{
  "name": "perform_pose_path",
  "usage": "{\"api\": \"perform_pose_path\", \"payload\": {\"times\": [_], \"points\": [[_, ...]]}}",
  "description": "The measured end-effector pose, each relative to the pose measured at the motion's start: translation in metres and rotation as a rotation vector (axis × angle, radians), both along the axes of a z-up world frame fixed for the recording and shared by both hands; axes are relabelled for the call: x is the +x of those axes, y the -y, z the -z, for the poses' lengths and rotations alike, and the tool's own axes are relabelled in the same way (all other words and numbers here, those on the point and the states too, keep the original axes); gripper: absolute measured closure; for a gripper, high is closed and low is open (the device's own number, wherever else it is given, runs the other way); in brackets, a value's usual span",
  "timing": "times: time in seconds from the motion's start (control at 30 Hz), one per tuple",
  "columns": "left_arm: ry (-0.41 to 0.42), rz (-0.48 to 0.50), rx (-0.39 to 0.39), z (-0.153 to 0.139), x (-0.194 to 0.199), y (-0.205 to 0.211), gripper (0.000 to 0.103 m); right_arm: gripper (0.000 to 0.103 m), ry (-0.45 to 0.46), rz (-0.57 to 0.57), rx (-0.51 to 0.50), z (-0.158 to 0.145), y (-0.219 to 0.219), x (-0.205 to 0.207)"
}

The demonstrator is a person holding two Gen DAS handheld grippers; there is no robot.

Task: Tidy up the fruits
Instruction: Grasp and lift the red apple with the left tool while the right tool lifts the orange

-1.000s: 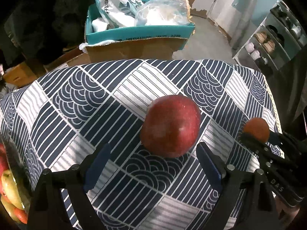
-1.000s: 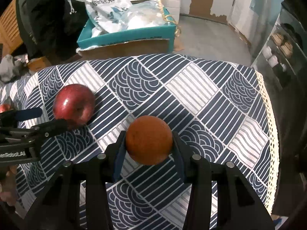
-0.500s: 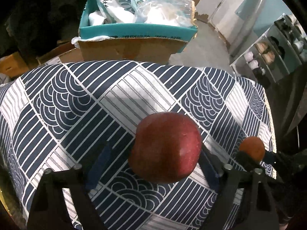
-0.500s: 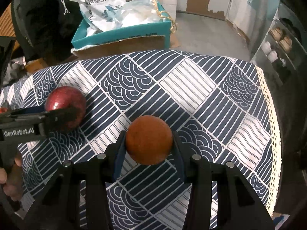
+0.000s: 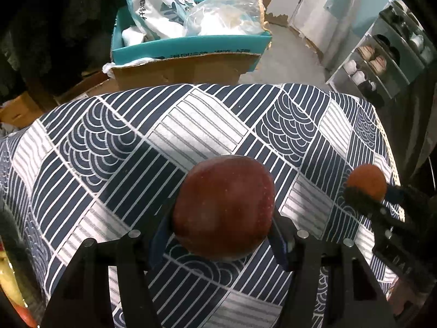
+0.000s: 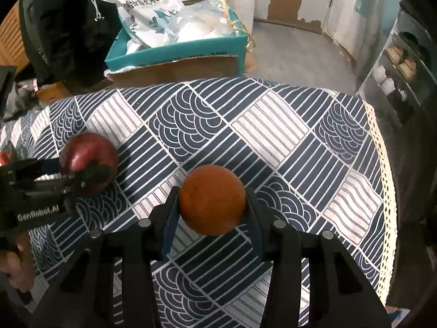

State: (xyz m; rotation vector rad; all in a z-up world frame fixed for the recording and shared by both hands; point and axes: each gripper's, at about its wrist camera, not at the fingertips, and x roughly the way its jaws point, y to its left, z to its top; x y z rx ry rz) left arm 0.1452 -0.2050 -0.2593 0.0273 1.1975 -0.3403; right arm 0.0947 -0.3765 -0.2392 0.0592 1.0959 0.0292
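My left gripper [image 5: 222, 232] is shut on a dark red apple [image 5: 224, 207] over the blue-and-white patterned tablecloth [image 5: 191, 125]. The apple also shows in the right wrist view [image 6: 88, 164], held by the left gripper [image 6: 82, 173]. My right gripper [image 6: 211, 213] is shut on an orange [image 6: 211, 199], held just above the cloth. The orange also shows at the right of the left wrist view [image 5: 366, 181], in the right gripper [image 5: 367, 191].
A teal cardboard box [image 5: 191, 46] with plastic bags stands on the floor beyond the table's far edge. A shoe rack [image 5: 382, 65] stands at the far right. Some fruit [image 5: 11, 281] shows at the lower left edge. The table's right edge has a lace trim [image 6: 382, 177].
My left gripper has moved forward around the red apple and closed on it. The right gripper still holds the orange in about the same place.
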Motion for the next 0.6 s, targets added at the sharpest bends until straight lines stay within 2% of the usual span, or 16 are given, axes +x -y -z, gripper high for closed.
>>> {"api": "perform_pose_path", "payload": {"times": [0.6], "points": [[0.064, -0.007, -0.018, -0.056, -0.038, -0.033, 0.038, 0.058, 0.08, -0.04, -0.017, -0.046, -0.024, -0.016]]}}
